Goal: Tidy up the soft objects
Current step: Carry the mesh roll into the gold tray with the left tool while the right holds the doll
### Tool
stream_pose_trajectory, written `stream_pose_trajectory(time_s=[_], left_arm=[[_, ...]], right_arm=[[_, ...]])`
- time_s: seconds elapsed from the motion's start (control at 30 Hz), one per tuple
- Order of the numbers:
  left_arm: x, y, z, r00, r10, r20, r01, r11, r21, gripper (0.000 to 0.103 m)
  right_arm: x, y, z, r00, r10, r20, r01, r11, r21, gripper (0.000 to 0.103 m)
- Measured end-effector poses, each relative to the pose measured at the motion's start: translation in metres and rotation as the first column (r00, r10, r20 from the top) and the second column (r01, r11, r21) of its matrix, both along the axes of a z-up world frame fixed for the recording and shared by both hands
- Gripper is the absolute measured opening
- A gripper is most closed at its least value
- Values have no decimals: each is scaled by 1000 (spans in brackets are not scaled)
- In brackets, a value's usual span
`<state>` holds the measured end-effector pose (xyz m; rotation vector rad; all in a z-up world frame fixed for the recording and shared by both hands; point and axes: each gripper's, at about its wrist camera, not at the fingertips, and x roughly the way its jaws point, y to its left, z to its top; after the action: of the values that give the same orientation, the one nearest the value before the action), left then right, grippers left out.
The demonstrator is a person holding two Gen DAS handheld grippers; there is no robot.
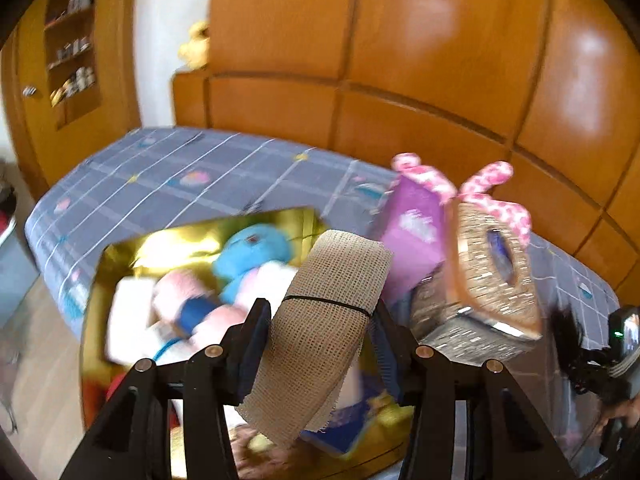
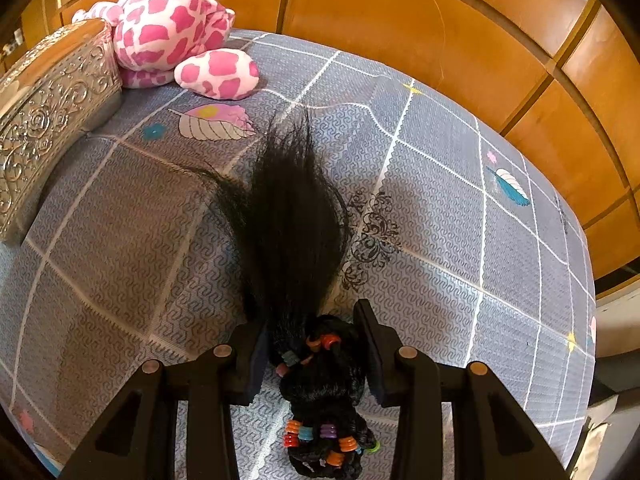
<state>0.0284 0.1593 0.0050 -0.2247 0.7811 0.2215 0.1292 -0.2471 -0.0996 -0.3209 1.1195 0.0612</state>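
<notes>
1. Above a gold box [image 1: 200,236] of soft toys on the bed [image 1: 168,176], the left claw [image 1: 320,332] grips a beige gauze roll [image 1: 320,320].
2. Over the bedsheet, the right claw [image 2: 312,344] clamps a black hairpiece [image 2: 296,216] with coloured beads.
3. Nearby sit a silver tissue box [image 2: 44,120] and a pink-spotted plush [image 2: 172,28].

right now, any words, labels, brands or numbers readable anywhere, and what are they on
None can be read.
purple box: a pale printed patch on its face, too blurred to read.
blue item in the gold tray: printing blurred, unreadable.
shelf items: too small to read.
silver embossed box: floral pattern only, no text.
</notes>
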Motion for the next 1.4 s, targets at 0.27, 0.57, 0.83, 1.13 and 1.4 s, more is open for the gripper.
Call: stream_pose_trajectory(time_s=[0.27, 0.57, 0.83, 1.13, 1.4], left_arm=[[-61, 77, -18, 985, 164, -51, -166, 985, -43, 50], [-70, 74, -54, 980, 149, -129, -166, 977, -133, 55], [-50, 50, -64, 989, 44, -143, -61, 991, -119, 86], [-61, 70, -17, 1000, 14, -22, -17, 991, -132, 94], [-77, 112, 54, 985, 101, 138, -86, 990, -111, 94]], right_arm=[[-2, 5, 1, 1000, 16, 5, -16, 1000, -20, 39], [-2, 8, 3, 1000, 22, 5, -22, 999, -29, 39], [-1, 8, 3, 1000, 17, 5, -17, 999, -28, 38], [3, 4, 4, 1000, -24, -15, 24, 1000, -7, 38], [1, 11, 6, 999, -45, -15, 45, 998, -32, 35]])
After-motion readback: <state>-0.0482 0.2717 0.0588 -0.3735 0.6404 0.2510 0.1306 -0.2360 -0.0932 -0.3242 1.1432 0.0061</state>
